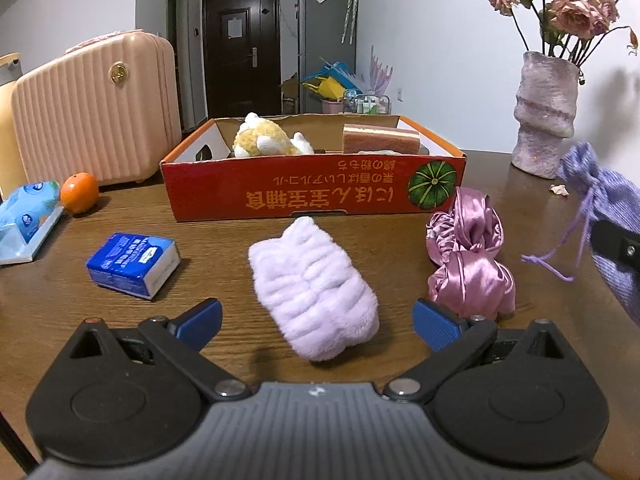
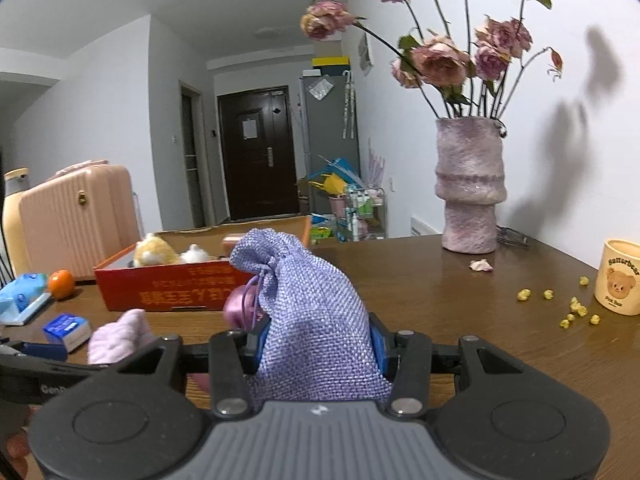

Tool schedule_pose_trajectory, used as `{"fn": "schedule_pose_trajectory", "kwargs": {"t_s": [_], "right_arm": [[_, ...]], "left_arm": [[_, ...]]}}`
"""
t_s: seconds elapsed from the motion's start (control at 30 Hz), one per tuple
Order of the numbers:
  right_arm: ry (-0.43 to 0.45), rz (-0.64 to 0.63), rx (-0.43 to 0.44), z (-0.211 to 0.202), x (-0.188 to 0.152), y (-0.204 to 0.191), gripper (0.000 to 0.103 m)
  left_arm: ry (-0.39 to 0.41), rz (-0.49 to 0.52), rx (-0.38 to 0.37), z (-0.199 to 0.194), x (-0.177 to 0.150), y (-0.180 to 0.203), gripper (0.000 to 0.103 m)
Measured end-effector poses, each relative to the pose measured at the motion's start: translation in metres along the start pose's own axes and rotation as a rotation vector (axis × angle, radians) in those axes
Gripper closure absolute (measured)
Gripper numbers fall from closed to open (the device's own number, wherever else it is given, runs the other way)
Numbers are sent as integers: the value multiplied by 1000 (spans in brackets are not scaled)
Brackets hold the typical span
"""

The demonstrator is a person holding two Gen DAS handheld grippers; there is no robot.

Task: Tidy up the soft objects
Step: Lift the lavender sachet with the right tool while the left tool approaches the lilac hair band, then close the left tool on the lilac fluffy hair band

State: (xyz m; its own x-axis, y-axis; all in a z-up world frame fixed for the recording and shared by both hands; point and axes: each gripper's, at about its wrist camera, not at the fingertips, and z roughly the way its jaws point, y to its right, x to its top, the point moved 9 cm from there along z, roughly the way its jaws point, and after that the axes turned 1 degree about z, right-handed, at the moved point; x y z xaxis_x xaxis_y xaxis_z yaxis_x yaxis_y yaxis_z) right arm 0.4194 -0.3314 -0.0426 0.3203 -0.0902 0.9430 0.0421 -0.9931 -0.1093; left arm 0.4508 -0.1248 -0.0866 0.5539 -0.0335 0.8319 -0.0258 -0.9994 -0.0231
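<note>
The right tool (image 2: 318,344) is clamped on the lilac drawstring pouch (image 2: 308,312), lifted toward the red box (image 2: 168,286) ahead. The left tool (image 1: 318,320) gapes, straddling the fluffy lavender cloth (image 1: 312,290) for pickup.

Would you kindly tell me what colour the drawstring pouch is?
The drawstring pouch is lavender purple with a woven texture, shown best in the right wrist view.
</note>
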Motion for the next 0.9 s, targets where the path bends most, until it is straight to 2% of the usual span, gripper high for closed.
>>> {"fn": "schedule_pose_trajectory", "kwargs": {"t_s": [0.33,0.73,0.9], "right_arm": [[-42,28,-70,18,-6,28,58],[-67,9,-69,23,-13,23,58],[-61,9,-70,23,-13,24,58]], "left_arm": [[-55,-31,23,30,4,-5,0],[-134,-38,19,51,-6,-12,0],[-122,-16,24,50,-7,-10,1]]}}
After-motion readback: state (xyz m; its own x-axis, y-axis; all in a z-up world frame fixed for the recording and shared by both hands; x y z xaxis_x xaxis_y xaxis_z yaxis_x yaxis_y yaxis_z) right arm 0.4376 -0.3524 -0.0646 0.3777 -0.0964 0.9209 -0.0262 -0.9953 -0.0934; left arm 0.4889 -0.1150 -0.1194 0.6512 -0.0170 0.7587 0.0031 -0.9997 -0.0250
